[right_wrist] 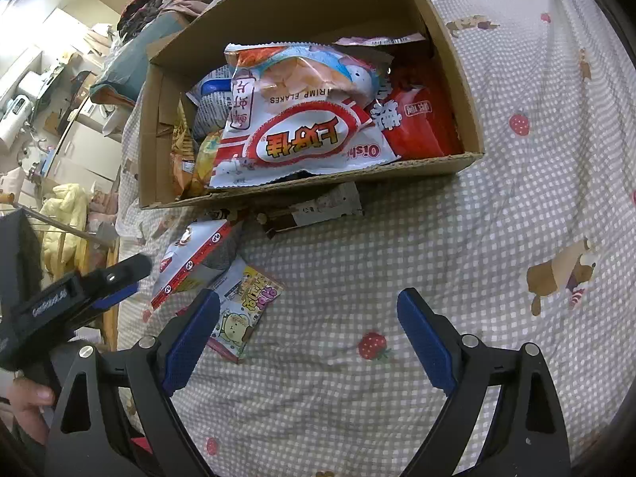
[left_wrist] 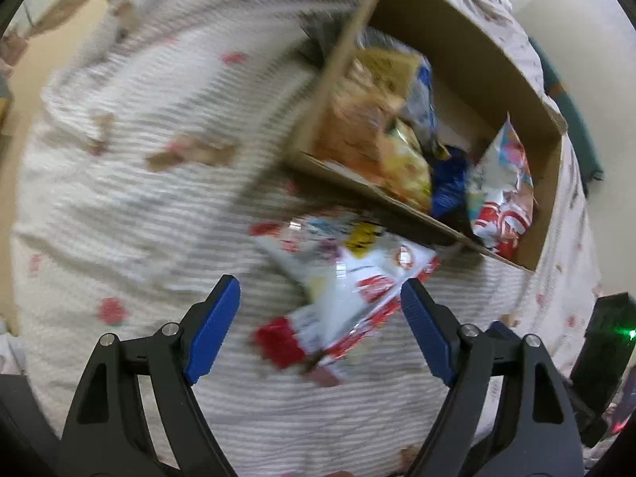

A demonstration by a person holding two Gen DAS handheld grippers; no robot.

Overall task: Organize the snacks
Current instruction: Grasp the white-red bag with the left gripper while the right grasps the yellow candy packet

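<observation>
Right wrist view alone shows the cardboard box [right_wrist: 453, 159] on the bed [right_wrist: 516, 218] sharply, a shrimp-flakes bag [right_wrist: 302, 135] topmost, right hand-held gripper [right_wrist: 308, 318] released. Left wrist view, blurred, shows the left hand-held gripper [left_wrist: 320, 302] released over a red-and-white snack bag [left_wrist: 346, 290] beside the box.

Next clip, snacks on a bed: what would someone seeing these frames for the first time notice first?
Probably the cardboard box on the checked bedspread, crammed with snack bags, a big red-and-white shrimp flakes bag on top. In front of the box a few packets still lie loose on the spread, including a white-and-red packet just ahead of the open left gripper. The right gripper is open too, over bare spread.
</observation>
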